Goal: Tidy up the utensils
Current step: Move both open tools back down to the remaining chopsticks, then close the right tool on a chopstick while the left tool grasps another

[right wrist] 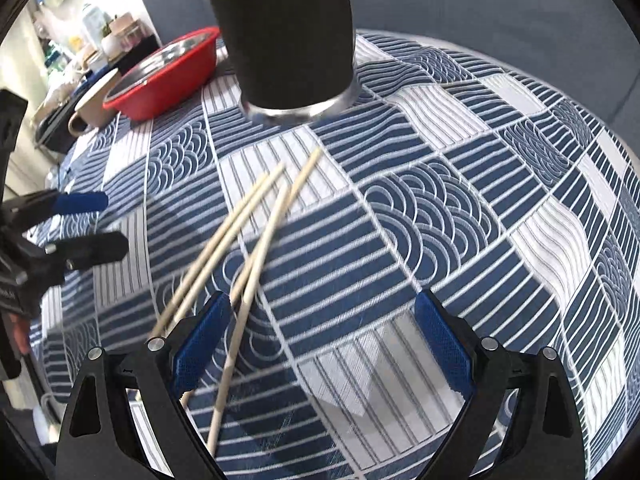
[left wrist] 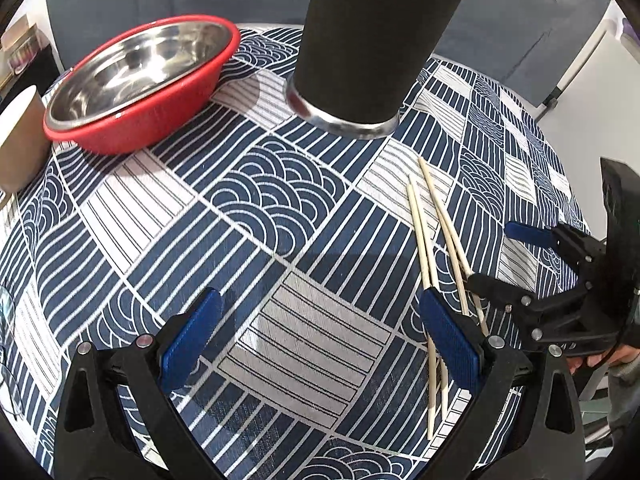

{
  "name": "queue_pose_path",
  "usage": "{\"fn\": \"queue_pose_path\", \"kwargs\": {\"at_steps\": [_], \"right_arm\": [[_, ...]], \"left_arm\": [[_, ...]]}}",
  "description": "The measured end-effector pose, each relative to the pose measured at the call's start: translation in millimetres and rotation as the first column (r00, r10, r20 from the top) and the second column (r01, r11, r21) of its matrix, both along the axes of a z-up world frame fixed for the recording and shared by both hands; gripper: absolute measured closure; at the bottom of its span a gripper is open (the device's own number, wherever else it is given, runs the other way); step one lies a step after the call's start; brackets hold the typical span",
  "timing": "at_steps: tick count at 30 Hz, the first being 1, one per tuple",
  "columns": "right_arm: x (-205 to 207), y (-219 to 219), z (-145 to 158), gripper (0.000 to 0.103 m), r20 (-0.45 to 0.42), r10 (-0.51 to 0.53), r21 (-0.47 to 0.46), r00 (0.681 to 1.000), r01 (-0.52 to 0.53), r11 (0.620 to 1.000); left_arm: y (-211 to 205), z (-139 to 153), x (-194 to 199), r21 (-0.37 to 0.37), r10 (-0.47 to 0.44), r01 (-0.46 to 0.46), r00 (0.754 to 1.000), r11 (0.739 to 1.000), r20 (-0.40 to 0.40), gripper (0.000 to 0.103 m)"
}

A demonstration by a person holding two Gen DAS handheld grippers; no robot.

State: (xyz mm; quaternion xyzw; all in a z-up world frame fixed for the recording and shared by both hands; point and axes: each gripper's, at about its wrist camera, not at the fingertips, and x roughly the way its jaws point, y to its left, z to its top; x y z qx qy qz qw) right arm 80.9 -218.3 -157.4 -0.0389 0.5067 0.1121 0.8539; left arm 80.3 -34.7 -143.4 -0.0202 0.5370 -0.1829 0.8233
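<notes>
Several pale wooden chopsticks [left wrist: 430, 236] lie loose on the blue-and-white patterned tablecloth [left wrist: 260, 208]; in the right wrist view they [right wrist: 256, 232] lie just ahead of my left finger. A tall black cup with a steel base [left wrist: 372, 44] stands upright beyond them, also in the right wrist view [right wrist: 288, 36]. My left gripper [left wrist: 320, 332] is open and empty, chopsticks beside its right finger. My right gripper [right wrist: 324, 336] is open and empty; it shows in the left wrist view [left wrist: 500, 256] over the chopsticks' near ends. The left gripper shows in the right wrist view [right wrist: 96, 224].
A red bowl with a steel bowl inside [left wrist: 140, 84] sits at the back left, also in the right wrist view [right wrist: 168, 68]. A brown paper cup [left wrist: 20, 140] stands at the far left. A beige mug [right wrist: 94, 104] and shelf clutter lie beyond the table's left edge.
</notes>
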Motion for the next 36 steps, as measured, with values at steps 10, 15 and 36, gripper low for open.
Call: {"fn": "queue_pose_path", "kwargs": {"at_steps": [10,15,36], "right_arm": [[-13.8,-0.4,-4.9,0.014,0.014,0.015,-0.069,1.000,-0.014,0.997],[-15.8,-7.1,-4.7,0.012,0.011,-0.002,-0.073,1.000,0.003,0.997],[-25.4,-20.0,-5.6,0.009,0.017,-0.033,-0.073,0.999,0.034,0.997]], "left_arm": [[-23.8,-7.2,-8.5,0.009,-0.050,0.050,0.999,0.999,-0.011,0.006],[-33.1,-9.4,-6.3,0.029,-0.058,0.058,0.998,0.998,-0.011,0.006],[-52.7,-18.3,-9.1,0.210,-0.133,0.116,0.989,0.971,0.070,0.005]]}}
